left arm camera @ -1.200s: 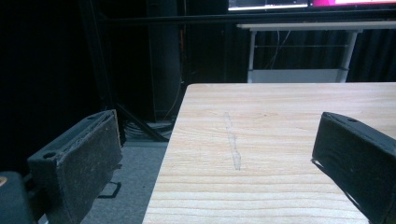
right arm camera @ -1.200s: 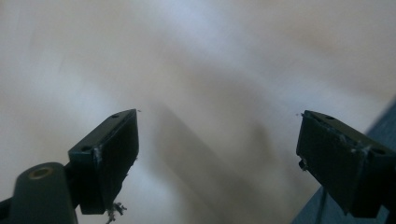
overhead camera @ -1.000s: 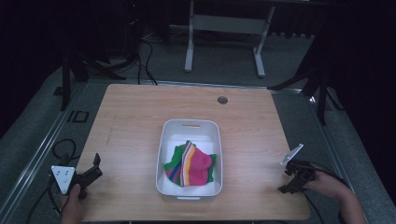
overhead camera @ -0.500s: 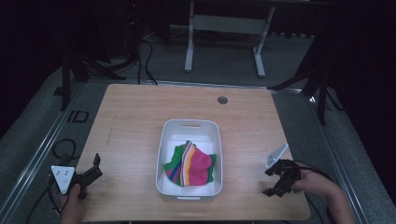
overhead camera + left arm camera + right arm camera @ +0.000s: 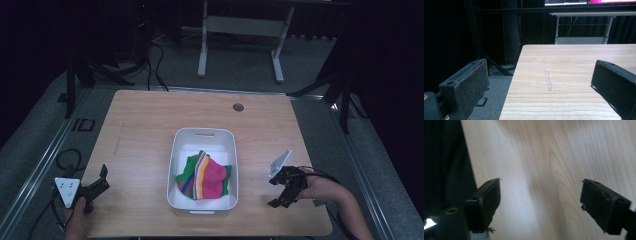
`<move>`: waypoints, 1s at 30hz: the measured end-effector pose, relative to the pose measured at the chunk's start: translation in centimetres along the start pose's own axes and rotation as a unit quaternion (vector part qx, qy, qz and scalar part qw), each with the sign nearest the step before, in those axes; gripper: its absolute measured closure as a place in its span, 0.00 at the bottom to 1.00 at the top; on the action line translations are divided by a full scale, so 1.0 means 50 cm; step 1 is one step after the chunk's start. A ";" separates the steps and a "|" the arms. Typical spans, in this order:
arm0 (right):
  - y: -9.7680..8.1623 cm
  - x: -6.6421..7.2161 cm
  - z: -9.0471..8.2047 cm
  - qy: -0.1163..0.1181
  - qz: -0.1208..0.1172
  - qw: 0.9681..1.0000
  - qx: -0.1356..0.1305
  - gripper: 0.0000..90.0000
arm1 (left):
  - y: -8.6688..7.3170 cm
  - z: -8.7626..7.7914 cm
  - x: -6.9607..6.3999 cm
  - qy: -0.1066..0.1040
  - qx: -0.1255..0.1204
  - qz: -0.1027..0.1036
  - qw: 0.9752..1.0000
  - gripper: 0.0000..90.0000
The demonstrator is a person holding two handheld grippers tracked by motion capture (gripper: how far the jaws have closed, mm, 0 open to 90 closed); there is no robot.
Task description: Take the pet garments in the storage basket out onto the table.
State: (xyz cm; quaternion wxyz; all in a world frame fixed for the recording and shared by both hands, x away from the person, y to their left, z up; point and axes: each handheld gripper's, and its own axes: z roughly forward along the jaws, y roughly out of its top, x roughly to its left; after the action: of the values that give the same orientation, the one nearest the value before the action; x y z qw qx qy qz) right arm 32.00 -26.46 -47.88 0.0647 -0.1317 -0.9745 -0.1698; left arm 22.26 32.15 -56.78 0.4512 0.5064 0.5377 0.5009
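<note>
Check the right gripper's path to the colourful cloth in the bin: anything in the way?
Only the bin's own wall. The right gripper, jaws open, is over bare table right of the white bin. The cloth lies inside, so the gripper would likely have to come in over the rim.

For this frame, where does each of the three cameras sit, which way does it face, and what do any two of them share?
High view: above the person's side, facing forward and down on the wooden table, white bin with colourful cloth; both hands, left gripper, right gripper.
Left gripper view: on the left gripper, looking along the tabletop; open jaws.
Right gripper view: on the right gripper, facing down at wood; open jaws.
Shared: the table.
</note>
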 end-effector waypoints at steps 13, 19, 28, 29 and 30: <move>0.091 0.026 -0.040 -0.016 -0.040 0.999 0.002 0.20 | 0.000 0.000 0.000 -0.002 0.000 -0.001 1.000 0.02; 0.137 0.033 -0.055 -0.019 -0.054 0.998 0.003 0.21 | 0.000 0.000 0.001 -0.002 0.001 -0.001 1.000 0.02; 0.205 0.041 -0.056 -0.022 -0.090 0.996 0.001 0.22 | 0.000 0.000 0.001 -0.003 0.001 -0.003 1.000 0.02; 0.212 0.042 -0.053 -0.018 -0.092 0.996 0.001 0.22 | 0.000 0.001 0.001 -0.004 0.001 -0.003 1.000 0.02; 0.220 0.042 -0.051 -0.016 -0.095 0.995 0.001 0.22 | 0.000 0.001 0.001 -0.003 0.001 -0.003 1.000 0.02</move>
State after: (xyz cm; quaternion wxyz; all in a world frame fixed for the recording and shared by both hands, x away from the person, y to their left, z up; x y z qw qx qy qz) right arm 33.25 -16.89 -41.70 0.0328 -0.0413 -0.9837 -0.1718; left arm 22.28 32.22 -56.78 0.4541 0.5069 0.5382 0.4971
